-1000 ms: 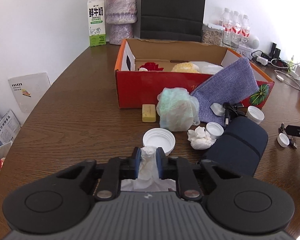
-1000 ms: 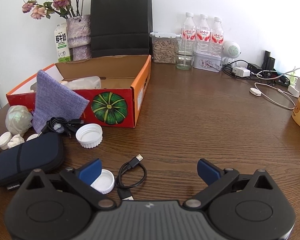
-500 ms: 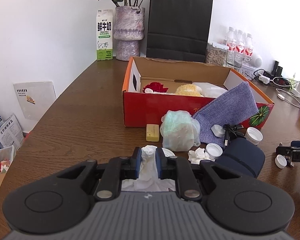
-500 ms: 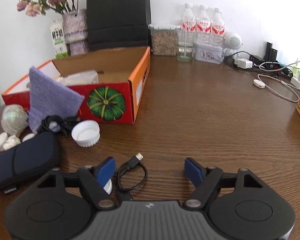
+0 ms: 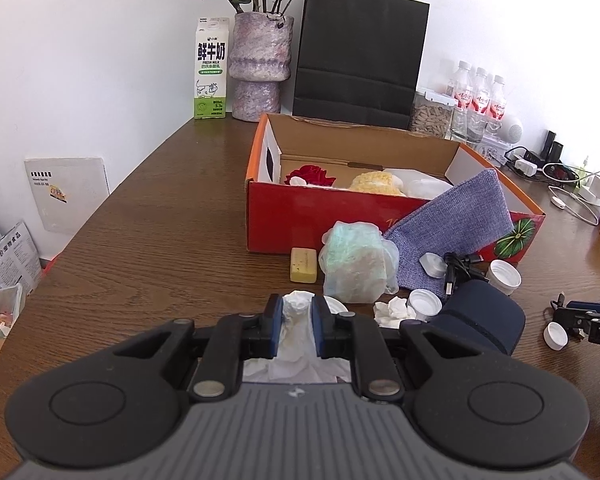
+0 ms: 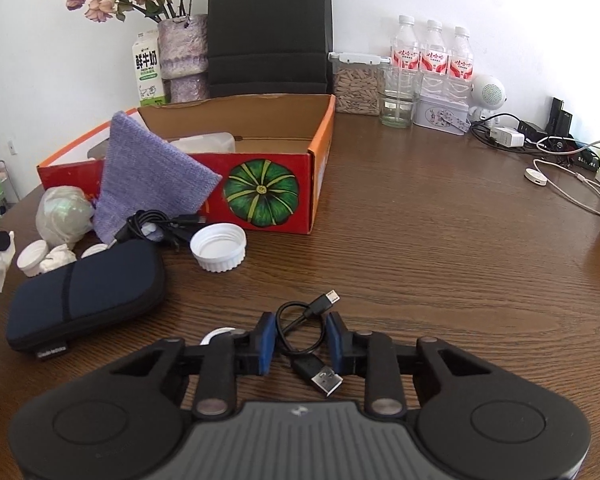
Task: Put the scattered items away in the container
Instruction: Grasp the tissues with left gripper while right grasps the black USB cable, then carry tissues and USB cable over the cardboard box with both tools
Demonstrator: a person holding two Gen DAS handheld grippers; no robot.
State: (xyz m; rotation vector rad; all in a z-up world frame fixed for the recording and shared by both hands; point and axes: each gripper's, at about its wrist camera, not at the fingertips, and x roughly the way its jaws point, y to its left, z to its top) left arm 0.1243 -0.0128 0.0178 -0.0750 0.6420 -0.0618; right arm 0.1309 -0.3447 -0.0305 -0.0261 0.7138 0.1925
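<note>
Left view: my left gripper (image 5: 296, 330) pinches a tissue (image 5: 297, 320), raised clear for the box (image 5: 324, 216) ahead. Right view: my right gripper (image 6: 301, 338) is closing round the cable (image 6: 306, 330) on the table (image 6: 440, 260), pads not yet pressing.

Home desk, flower vase (image 5: 259, 66), milk carton (image 5: 211, 74), chargers (image 6: 508, 136)

Bare table (image 6: 440, 248) lies right of the box (image 6: 320, 168); caps (image 6: 218, 247), pouch (image 6: 84, 292) and cloth (image 6: 148, 176) crowd its front.

Bright daylight, sharp focus, curved fisheye edges
</note>
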